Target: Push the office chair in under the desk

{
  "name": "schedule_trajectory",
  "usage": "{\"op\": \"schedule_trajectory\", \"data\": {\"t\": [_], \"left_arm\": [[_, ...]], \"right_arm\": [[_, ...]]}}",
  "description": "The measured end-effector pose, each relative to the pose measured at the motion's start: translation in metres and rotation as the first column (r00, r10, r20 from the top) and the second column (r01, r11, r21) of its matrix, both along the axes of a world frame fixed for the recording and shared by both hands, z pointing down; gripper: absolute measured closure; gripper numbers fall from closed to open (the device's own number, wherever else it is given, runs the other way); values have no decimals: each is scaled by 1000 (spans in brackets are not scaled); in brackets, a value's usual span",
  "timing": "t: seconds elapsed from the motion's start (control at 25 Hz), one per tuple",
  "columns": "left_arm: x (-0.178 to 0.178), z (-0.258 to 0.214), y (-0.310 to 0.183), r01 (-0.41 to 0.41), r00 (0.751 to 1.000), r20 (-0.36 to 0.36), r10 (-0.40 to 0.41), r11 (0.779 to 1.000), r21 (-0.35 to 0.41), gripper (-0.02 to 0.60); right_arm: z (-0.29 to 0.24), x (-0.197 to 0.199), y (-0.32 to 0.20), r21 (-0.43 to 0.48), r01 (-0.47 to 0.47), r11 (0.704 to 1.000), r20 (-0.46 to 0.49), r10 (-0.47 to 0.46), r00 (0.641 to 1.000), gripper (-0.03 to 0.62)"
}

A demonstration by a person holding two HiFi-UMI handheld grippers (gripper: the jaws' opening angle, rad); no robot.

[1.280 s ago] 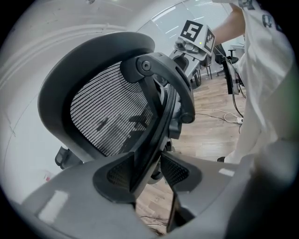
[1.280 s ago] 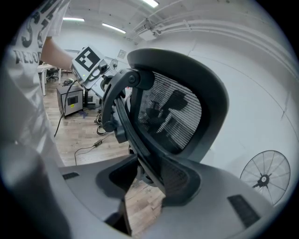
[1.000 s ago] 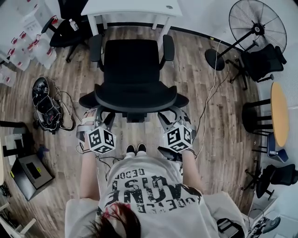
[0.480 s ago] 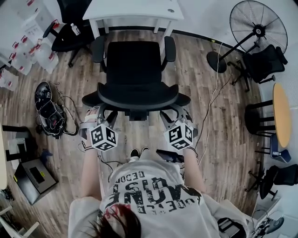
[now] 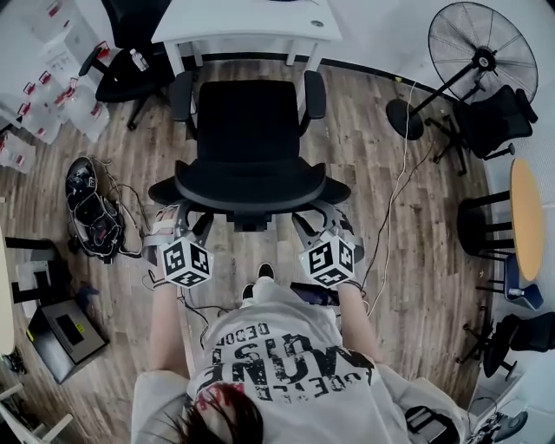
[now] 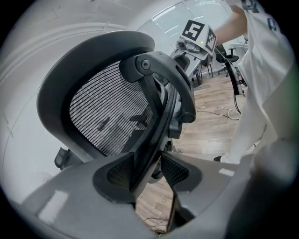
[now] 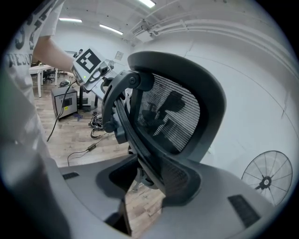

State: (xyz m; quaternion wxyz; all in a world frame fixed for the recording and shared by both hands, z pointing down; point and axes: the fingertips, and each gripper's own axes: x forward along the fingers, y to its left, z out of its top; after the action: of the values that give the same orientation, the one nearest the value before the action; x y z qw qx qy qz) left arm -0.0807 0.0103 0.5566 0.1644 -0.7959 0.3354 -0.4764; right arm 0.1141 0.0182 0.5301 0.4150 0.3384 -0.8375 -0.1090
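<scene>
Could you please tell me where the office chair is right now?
Head view centre: the chair faces the desk at top, its backrest clamped by the left gripper and right gripper.

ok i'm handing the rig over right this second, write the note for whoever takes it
Left gripper: jaws closed on the left edge of the backrest of the office chair.
Right gripper: jaws closed on the backrest's right edge.
The chair faces the white desk, roughly lined up with it; the seat is out in front, not under.
Done: grip taken from behind.
Left: push straight forward until the seat goes under, then let go.
</scene>
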Motion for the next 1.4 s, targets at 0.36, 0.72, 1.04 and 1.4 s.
{"op": "schedule_trajectory", "data": {"t": [0.36,0.72,1.04,1.4], "left_arm": [[-4,2,-14,54,998,19,-54,998,-10,384],[-17,2,-31,49,999,18,-49,999,-2,382],[-36,3,-53,8,1000,6,-8,1000,-2,383],[-51,5,-85,11,1000,18,-11,1000,21,382]], "right_arm": [[1,-3,-11,-10,30,999,1,-30,1000,436],[0,-16,-26,-5,20,1000,13,-19,1000,436],[3,-36,-43,-22,-25,999,11,25,1000,436],[4,-52,-70,-14,-54,998,1,54,999,436]]}}
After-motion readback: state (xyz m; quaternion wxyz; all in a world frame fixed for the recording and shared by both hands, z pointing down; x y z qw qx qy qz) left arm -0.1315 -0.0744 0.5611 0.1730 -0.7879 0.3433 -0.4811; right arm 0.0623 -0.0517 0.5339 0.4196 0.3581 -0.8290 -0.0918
